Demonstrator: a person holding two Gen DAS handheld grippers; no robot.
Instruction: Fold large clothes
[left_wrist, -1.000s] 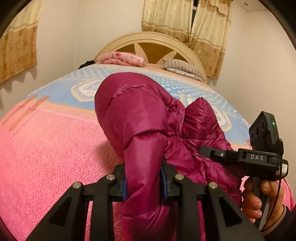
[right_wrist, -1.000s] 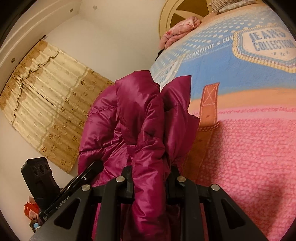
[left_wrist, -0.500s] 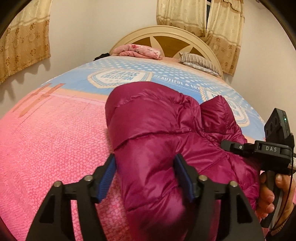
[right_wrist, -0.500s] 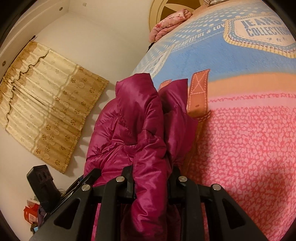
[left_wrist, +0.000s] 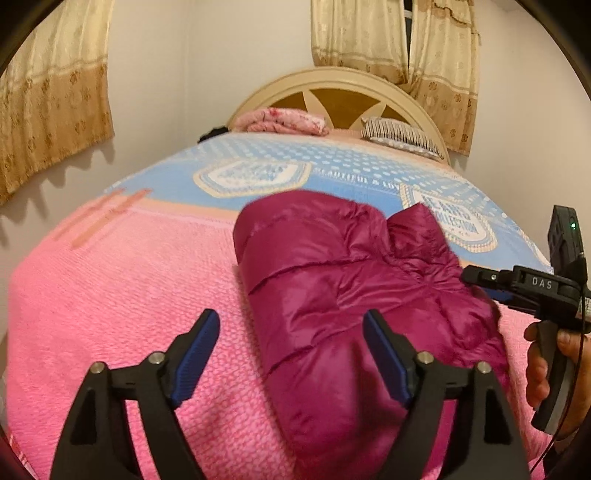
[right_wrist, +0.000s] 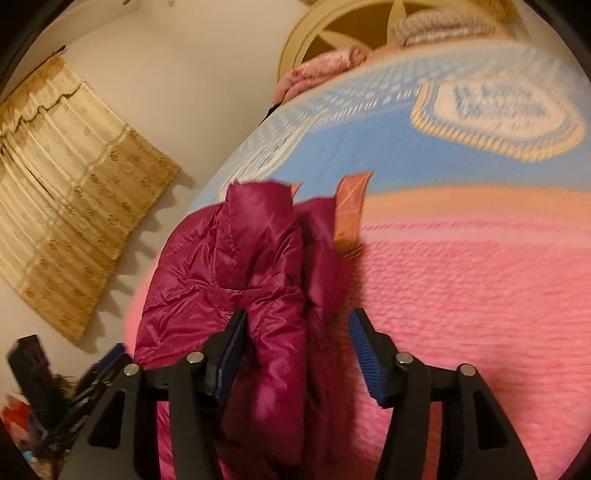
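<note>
A magenta puffer jacket (left_wrist: 343, 295) lies bunched and folded on the pink part of the bed cover (left_wrist: 129, 314). My left gripper (left_wrist: 291, 332) stands wide and is still opening. Its left pad is clear of the jacket, and its right pad (left_wrist: 380, 350) is over the jacket's near end without pressing. In the right wrist view the jacket (right_wrist: 229, 266) hangs between the opening jaws of my right gripper (right_wrist: 297, 336). The left pad (right_wrist: 232, 343) is beside the fabric and the right pad (right_wrist: 364, 354) stands apart. A hand (left_wrist: 546, 354) holds the right gripper's handle.
The bed's far half is blue with printed badges (left_wrist: 255, 175). A folded pink blanket (left_wrist: 284, 120) and a striped pillow (left_wrist: 399, 134) lie by the cream headboard (left_wrist: 332, 79). Yellow curtains (left_wrist: 48, 110) hang on the left wall and behind the bed. The bed's left edge (right_wrist: 159, 266) drops to the floor.
Both grippers let go of the jacket, the left one first and wider, the right one in the last half second. The jacket sank from a raised bundle onto the bed, and the left gripper drew back.
</note>
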